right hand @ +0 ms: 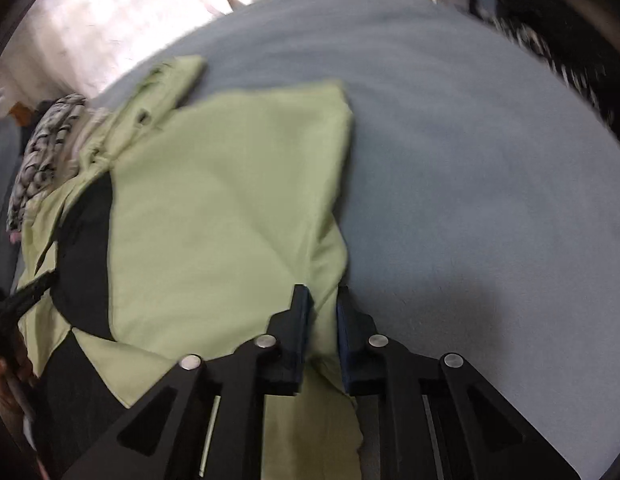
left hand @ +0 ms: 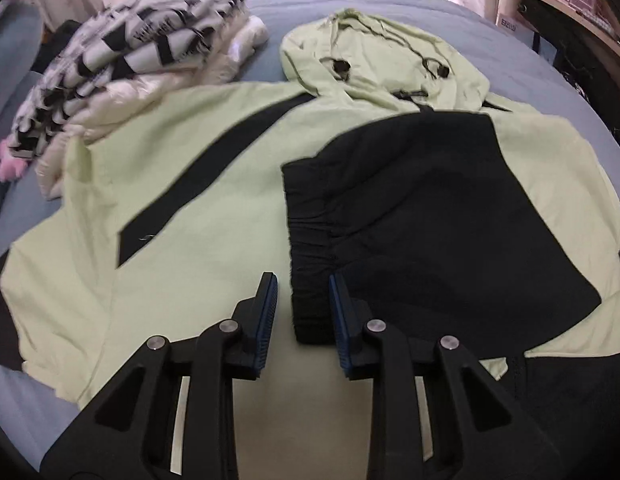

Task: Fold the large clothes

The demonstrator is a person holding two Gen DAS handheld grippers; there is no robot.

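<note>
Black linkages and blue-padded fingers fill the bottom of both views. At lower centre of the left wrist view, the left tongs stand spread, with the gathered black cuff of a folded-over sleeve between the pads, not visibly pinched. At lower centre of the right wrist view, the right tongs have a fold of pale green cloth between their pads; the gap looks narrow, and I judge them to be pinching the edge of the jacket, though blur keeps this from being certain.

The jacket, pale green with black panels, lies spread across the blue bed, filling the middle of the left view, its hood toward the top centre. A folded black-and-white patterned garment sits on a glossy white one at the upper left, touching or overlapping the jacket's edge there.

Risks, as I judge them: if the left tongs close on the cuff alone, the elastic may slip out or drag the sleeve askew, undoing the fold. If the right tongs lift only one layer, the side panel could peel open rather than fold over. A wide sweep toward the upper left could also snag the stacked clothes.

Relative to the tongs, the jacket extends ahead and to the left of the right pair, and on all sides of the left pair.
</note>
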